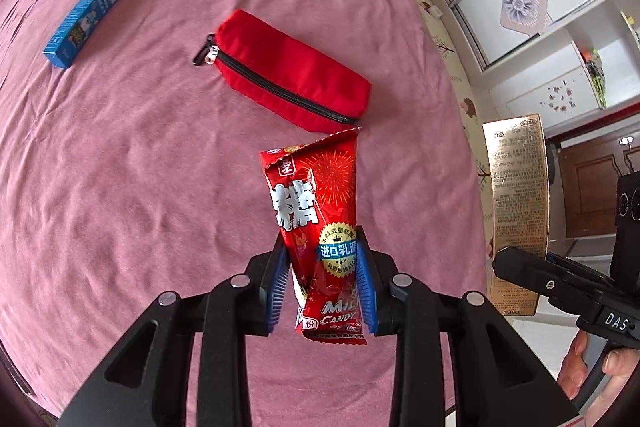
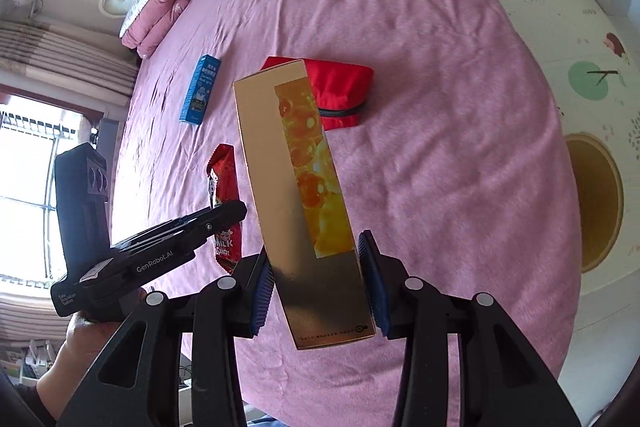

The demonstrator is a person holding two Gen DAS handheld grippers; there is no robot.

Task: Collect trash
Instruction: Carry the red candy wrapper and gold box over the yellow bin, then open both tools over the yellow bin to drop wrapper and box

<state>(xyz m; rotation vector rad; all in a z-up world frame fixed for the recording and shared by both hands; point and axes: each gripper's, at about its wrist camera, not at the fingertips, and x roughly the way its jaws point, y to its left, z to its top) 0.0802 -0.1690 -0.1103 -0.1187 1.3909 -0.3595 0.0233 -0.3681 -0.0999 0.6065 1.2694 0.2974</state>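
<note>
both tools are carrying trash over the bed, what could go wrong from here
1. The left tool pinches the candy wrapper only near its lower end; the thin, floppy foil could slip out and land back on the pink bedspread.
2. The right tool holds the tall gold box near one end, so it may pivot or tilt in the pads.
3. The two tools are close together; the box and wrapper could bump each other.

Noting finishes — candy wrapper (image 1: pixel 320 227) in my left gripper (image 1: pixel 324 291) is showing glossy, crinkled plastic film. Gold box (image 2: pixel 304 195) is gleaming like smooth metallic card. Pink bedsheet (image 1: pixel 140 167) — matt, wrinkled cloth. Red pouch (image 1: pixel 288 75) is looking like soft matt fabric.
</note>
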